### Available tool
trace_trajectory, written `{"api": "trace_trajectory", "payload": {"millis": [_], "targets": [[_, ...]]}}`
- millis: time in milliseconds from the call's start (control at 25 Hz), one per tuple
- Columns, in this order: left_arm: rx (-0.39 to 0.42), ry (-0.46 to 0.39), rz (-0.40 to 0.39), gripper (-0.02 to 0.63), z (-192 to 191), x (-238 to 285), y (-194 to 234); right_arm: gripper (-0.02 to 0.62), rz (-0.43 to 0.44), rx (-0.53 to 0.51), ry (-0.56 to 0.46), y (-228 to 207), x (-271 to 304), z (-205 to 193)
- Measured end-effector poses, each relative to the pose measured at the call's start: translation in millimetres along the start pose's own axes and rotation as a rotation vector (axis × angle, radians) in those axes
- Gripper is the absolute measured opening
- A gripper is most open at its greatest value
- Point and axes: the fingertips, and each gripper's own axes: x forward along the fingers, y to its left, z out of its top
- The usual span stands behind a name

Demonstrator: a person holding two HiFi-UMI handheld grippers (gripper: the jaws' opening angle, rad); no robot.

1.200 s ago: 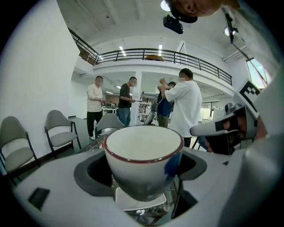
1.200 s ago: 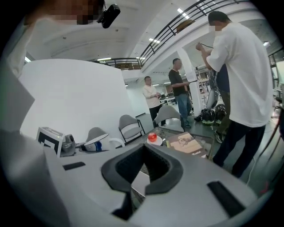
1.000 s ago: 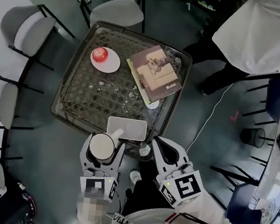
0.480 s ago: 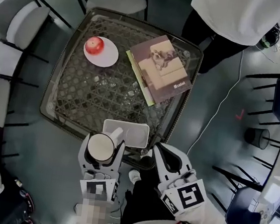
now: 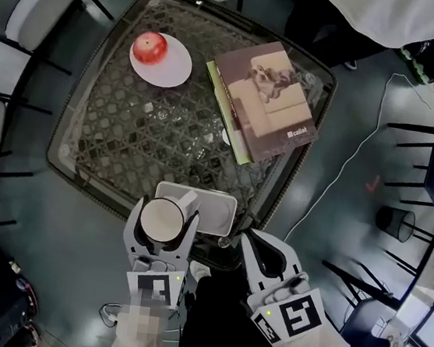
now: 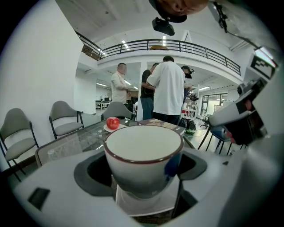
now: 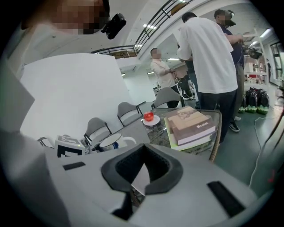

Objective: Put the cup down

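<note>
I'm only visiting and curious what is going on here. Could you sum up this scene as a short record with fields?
Left tool: shut on a white cup with a dark rim, held upright
Cup position: over the left end of the white tray; contact unclear
Right tool: shut, empty, by the table's near edge
Table: glass top over a woven lattice
Also on table: red apple on a white plate; stacked books
</note>
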Motion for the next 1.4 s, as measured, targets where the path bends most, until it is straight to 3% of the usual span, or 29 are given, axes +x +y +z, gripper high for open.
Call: {"api": "trace_trajectory", "payload": {"millis": [1120, 1200, 1320, 1400], "targets": [[-0.021, -0.016, 0.014, 0.413, -25.6, 18.3, -1.0, 0.006, -0.007, 0.021, 0.071, -7.8, 20.3, -26.8], [0.011, -0.015, 0.003, 0.413, -25.7, 18.4, -2.1, 0.006, -0.009, 0.024, 0.073, -7.8, 20.7, -28.2], [0.181, -0.011, -0.052, 0.413, -22.0, 19.2, -5.9, 0.006, -0.009, 0.026, 0.076, -6.8, 20.9, -29.7], [0.214, -0.010, -0.059, 0.413, -21.1, 19.2, -7.0, 0.006, -0.009, 0.028, 0.078, -6.1, 21.2, -30.3]]}}
